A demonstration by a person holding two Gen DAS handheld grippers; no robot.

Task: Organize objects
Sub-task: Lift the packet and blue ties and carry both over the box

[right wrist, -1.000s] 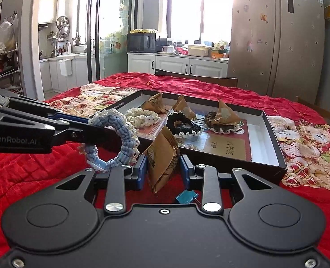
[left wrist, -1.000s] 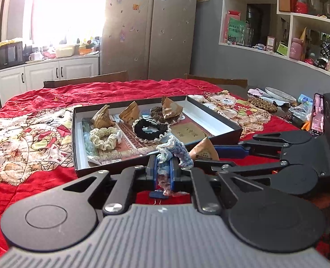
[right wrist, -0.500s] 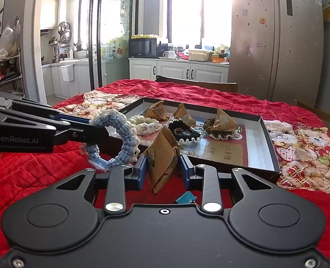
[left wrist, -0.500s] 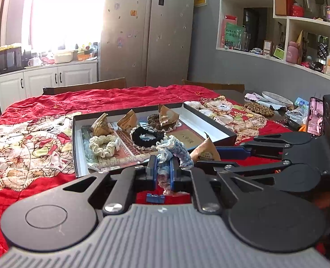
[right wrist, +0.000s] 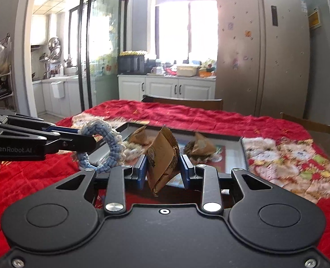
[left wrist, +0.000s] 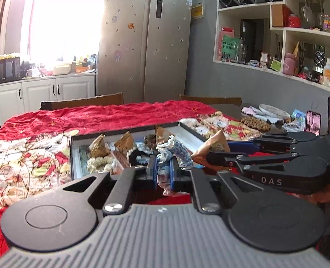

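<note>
We see a kitchen table under a red cloth [right wrist: 187,116], with a shallow open box [left wrist: 74,156] on it. Our left gripper [left wrist: 163,174] clamps a blue crocheted ring [right wrist: 111,145]; our right gripper [right wrist: 163,169] pinches a brown paper packet [right wrist: 162,156], both held just before the box.

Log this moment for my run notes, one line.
left claw: shut on blue scrunchie | right claw: shut on brown packet | tray: ahead
</note>
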